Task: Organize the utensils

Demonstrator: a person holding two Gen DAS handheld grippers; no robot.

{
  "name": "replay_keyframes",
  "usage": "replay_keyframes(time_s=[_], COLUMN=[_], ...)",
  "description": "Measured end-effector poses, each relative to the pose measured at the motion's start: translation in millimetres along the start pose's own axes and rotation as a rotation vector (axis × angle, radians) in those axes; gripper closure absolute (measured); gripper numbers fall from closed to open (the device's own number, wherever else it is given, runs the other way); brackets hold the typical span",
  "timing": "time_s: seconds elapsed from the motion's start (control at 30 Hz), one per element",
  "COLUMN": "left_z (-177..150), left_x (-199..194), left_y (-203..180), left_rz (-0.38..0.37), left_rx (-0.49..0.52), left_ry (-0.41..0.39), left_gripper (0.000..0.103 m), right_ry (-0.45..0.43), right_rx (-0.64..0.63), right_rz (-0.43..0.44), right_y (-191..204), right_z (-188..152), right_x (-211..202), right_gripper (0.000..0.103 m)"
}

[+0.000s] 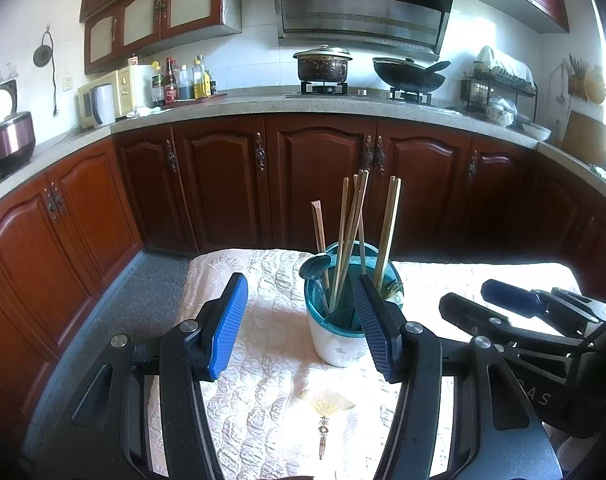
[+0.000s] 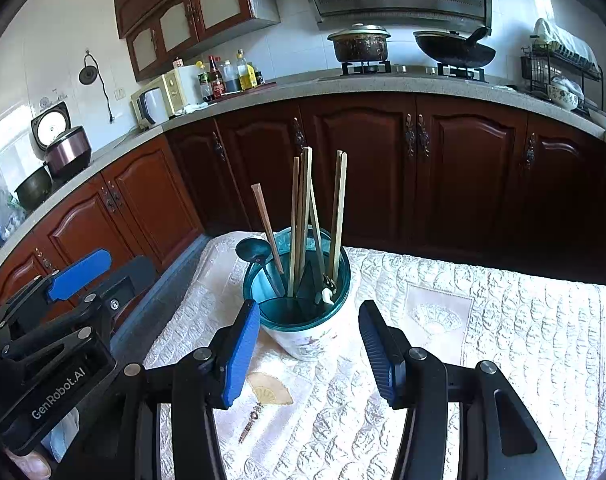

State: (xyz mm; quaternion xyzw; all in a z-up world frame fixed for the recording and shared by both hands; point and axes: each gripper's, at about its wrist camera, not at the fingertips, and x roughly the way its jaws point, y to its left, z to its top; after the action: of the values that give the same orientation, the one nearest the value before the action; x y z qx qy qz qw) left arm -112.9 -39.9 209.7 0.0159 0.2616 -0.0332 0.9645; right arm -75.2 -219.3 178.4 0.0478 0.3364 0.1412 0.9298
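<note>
Kitchen table [image 2: 483, 320], utensils apparently all gathered.
Chopsticks [image 2: 301, 216], ladle [image 2: 250, 251] and perhaps a fork stand in the holder [image 2: 303, 320]; left gripper [image 1: 301, 330] and right gripper [image 2: 309, 354] gape empty; nothing loose.

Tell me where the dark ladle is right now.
The dark ladle stands in the utensil holder, bowl up, leaning over its left rim beside the chopsticks, in both views.
</note>
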Motion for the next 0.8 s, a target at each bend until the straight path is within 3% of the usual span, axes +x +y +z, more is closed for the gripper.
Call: replay_keyframes(time_s=[0.8], left_z=[-2.9], left_x=[1.0], left_y=[1.8], left_rz=[-0.002], left_rx=[-0.005], left_ry=[-0.003], left_gripper=[0.048], right_ry=[0.015], right_rx=[-0.014], right_rz=[0.0], right_y=[1.3], right_z=[-2.8], right_x=[4.2], right_gripper=[0.053])
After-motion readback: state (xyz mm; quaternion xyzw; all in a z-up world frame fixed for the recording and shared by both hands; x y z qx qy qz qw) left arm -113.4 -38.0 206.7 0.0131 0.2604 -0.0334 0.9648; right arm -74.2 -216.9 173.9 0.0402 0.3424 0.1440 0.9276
